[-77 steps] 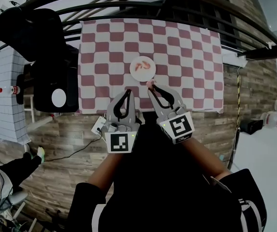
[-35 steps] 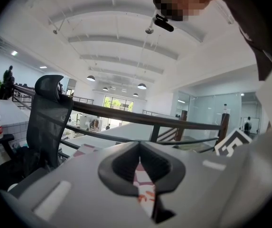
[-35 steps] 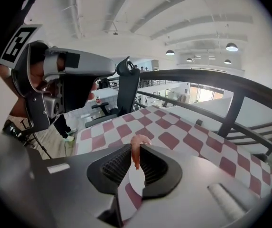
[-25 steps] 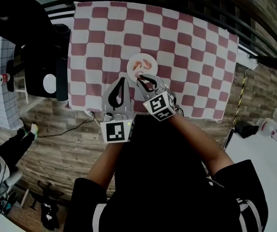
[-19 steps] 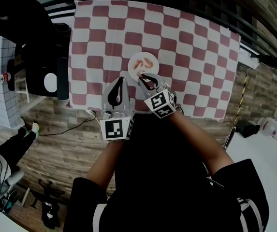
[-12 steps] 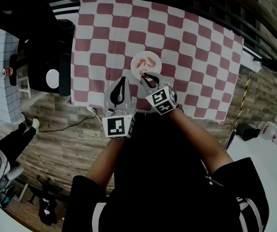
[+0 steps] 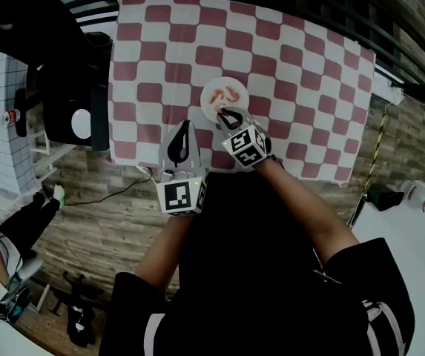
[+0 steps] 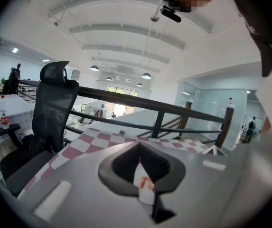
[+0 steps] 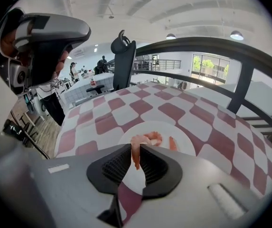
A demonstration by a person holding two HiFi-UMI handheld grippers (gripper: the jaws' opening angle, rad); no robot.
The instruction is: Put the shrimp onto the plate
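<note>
Pinching a shrimp (image 9: 135, 159) over the plate (image 9: 185, 145), right tongs (image 9: 136, 147); left tongs (image 8: 138, 146) closed.

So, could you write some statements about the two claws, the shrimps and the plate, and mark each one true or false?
1. The right claw grips a shrimp. True.
2. The plate is bare. False: other shrimps lie on it.
3. The left claw holds a shrimp. False: it is shut on nothing.
4. The plate stands on a red and white checked cloth. True.
</note>
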